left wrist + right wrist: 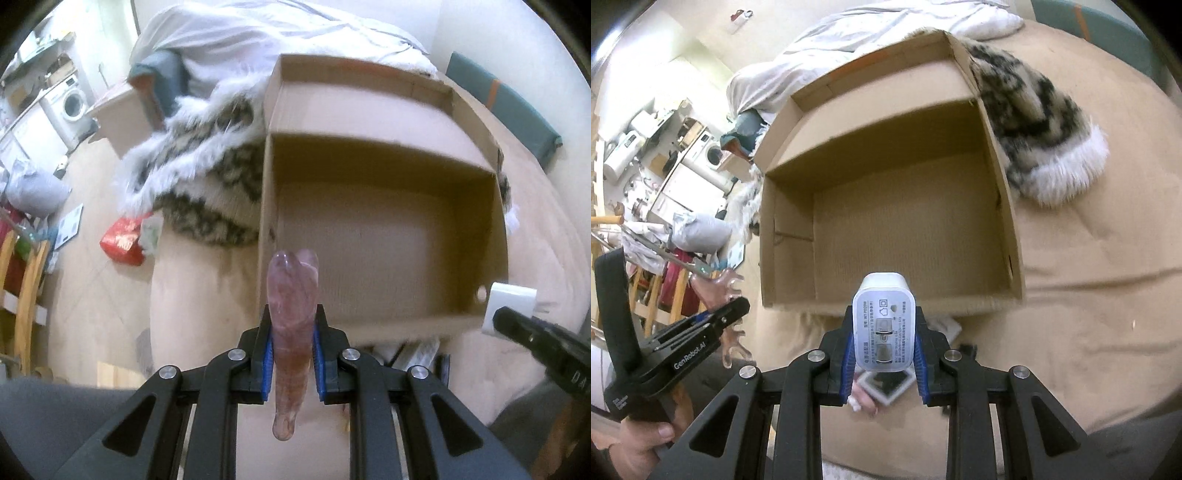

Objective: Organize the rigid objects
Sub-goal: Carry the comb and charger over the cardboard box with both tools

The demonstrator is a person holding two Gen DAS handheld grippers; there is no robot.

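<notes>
My left gripper (291, 321) is shut on a pink translucent stone (291, 291) with a heart-shaped tip, held upright between the blue pads. It hangs just before the near left corner of an empty cardboard box (369, 158) on the bed. My right gripper (884, 314) is shut on a white plug-in charger (884, 325), its labelled face towards the camera, in front of the box's near wall (886, 147). Each gripper shows in the other view: the left gripper (727, 306) with the stone (716, 288), and the charger (511, 299) at the right edge.
A furry black-and-white blanket (1041, 122) lies against the box's far side, a white duvet (258, 37) behind it. A small white-framed square item (886, 384) lies on the beige bed below the right gripper. A red bag (123, 240) is on the floor at left.
</notes>
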